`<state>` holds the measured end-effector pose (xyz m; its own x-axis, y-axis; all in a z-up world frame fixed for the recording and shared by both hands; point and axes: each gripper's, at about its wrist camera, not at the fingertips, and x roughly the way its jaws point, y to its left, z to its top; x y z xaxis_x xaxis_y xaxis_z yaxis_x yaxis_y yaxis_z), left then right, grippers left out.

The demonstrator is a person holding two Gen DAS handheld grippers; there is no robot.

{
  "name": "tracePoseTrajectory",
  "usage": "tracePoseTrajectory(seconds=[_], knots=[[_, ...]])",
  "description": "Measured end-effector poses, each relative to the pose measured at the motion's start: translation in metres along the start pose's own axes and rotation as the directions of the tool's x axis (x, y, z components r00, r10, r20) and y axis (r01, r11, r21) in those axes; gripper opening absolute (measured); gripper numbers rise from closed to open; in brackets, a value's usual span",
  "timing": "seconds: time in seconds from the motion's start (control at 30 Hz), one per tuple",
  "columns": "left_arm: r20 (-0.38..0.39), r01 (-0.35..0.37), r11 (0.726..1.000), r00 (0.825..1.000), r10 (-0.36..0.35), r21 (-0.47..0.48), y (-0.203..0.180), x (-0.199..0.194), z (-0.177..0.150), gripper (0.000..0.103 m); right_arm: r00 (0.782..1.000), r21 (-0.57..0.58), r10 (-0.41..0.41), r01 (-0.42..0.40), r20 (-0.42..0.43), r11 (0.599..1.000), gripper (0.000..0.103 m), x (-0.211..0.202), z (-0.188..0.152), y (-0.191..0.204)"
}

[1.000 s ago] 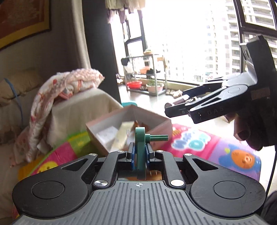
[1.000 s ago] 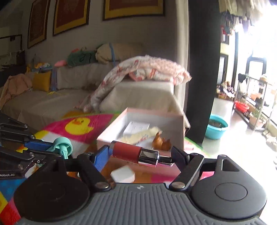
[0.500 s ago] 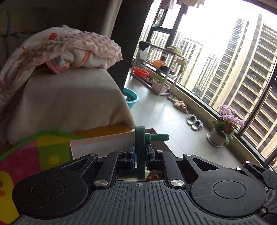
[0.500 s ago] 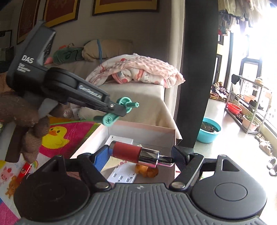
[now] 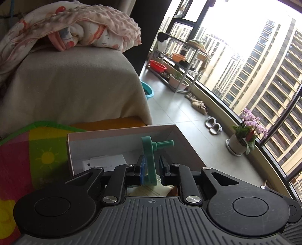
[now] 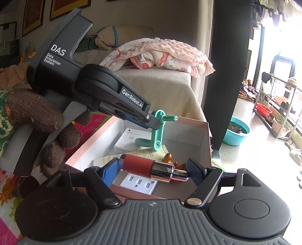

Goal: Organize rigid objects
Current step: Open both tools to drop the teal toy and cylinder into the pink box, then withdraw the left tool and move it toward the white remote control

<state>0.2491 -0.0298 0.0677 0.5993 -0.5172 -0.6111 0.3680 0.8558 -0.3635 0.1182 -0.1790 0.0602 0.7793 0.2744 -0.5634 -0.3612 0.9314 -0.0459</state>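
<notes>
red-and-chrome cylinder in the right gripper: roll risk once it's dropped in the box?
Likely yes: the red-and-chrome cylinder is round and lies sideways between the right gripper pads, so it may roll on landing. The chrome end looks smooth, probably slippery. The open cardboard box walls and its clutter should stop it.

This was a home, seemingly a high-rise flat's living room: a covered sofa with a baby blanket, framed pictures, slippers, a potted orchid, and apartment towers outside.
</notes>
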Motion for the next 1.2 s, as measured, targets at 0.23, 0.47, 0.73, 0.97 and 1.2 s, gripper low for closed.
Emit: tracePoseTrajectory(seconds=[0.23,0.47,0.73,0.97,1.2], knots=[[0.049,-0.013,1.0,0.999,0.012,0.025,-0.007,-0.028,-0.008,0.017,0.999,-0.037,-0.029,0.03,0.037,0.999,0.078,-0.016,-0.008,0.009],[0.197,-0.096,0.987,0.978,0.069,0.128,-0.032,-0.104,-0.066,0.017,0.995,-0.02,0.034,-0.032,0.096,0.999,0.078,-0.065,-0.043,0.008],[0.215,-0.196,0.968,0.963,0.16,0.158,-0.044,-0.164,-0.149,0.017,0.998,0.019,0.052,-0.053,0.033,0.998,0.078,-0.072,-0.095,0.019],[0.103,-0.22,0.97,0.972,0.21,0.104,-0.036,-0.155,-0.192,0.017,0.999,0.104,0.039,-0.04,0.017,0.994,0.078,-0.067,-0.107,0.013],[0.112,-0.305,0.938,0.951,0.29,0.162,-0.044,-0.138,-0.192,0.017,0.999,0.132,0.038,-0.037,0.001,0.99,0.078,-0.064,-0.107,0.009]])
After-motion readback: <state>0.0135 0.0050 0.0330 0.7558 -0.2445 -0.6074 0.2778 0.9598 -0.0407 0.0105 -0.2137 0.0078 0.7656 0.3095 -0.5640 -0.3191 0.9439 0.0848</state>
